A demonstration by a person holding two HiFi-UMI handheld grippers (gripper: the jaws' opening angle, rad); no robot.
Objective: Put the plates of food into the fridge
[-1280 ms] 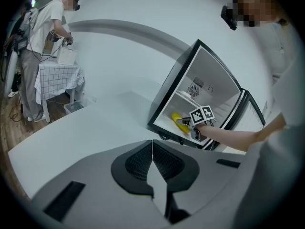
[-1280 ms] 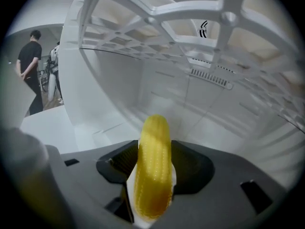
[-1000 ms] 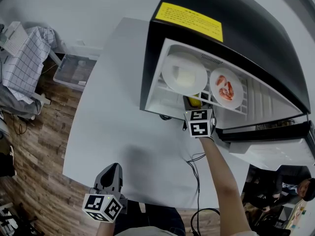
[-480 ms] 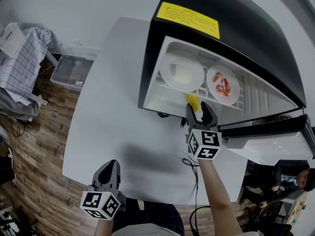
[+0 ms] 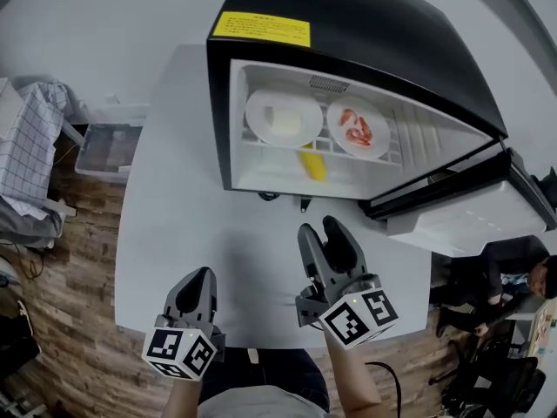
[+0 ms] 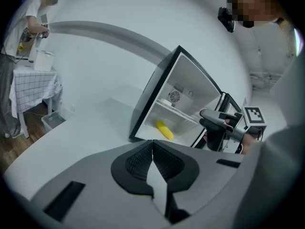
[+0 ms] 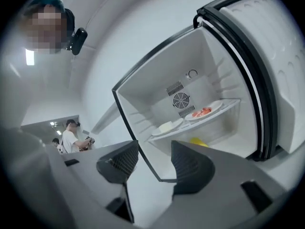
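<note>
The small black fridge [image 5: 365, 24] stands open on the white table [image 5: 191, 233]. On its wire shelf lie two white plates: one with a pale block of food [image 5: 283, 117] [image 7: 167, 126], one with red food [image 5: 363, 130] [image 7: 204, 111]. A yellow item [image 5: 312, 164] [image 6: 163, 129] [image 7: 200, 141] lies on the fridge floor below. My right gripper [image 5: 331, 238] [image 7: 155, 163] hangs open and empty over the table in front of the fridge. My left gripper [image 5: 197, 291] [image 6: 152, 149] is shut on nothing near the table's front edge.
The fridge door [image 5: 470, 220] swings out to the right. A clear storage bin [image 5: 103, 151] and a checked cloth [image 5: 22, 155] sit on the wooden floor at left. People stand in the background [image 7: 71, 140]. A cable [image 5: 300, 203] lies by the fridge front.
My right gripper has pulled back out of the fridge toward me, rolled upright and risen, leaving the yellow item on the fridge floor. The left gripper has lifted slightly.
</note>
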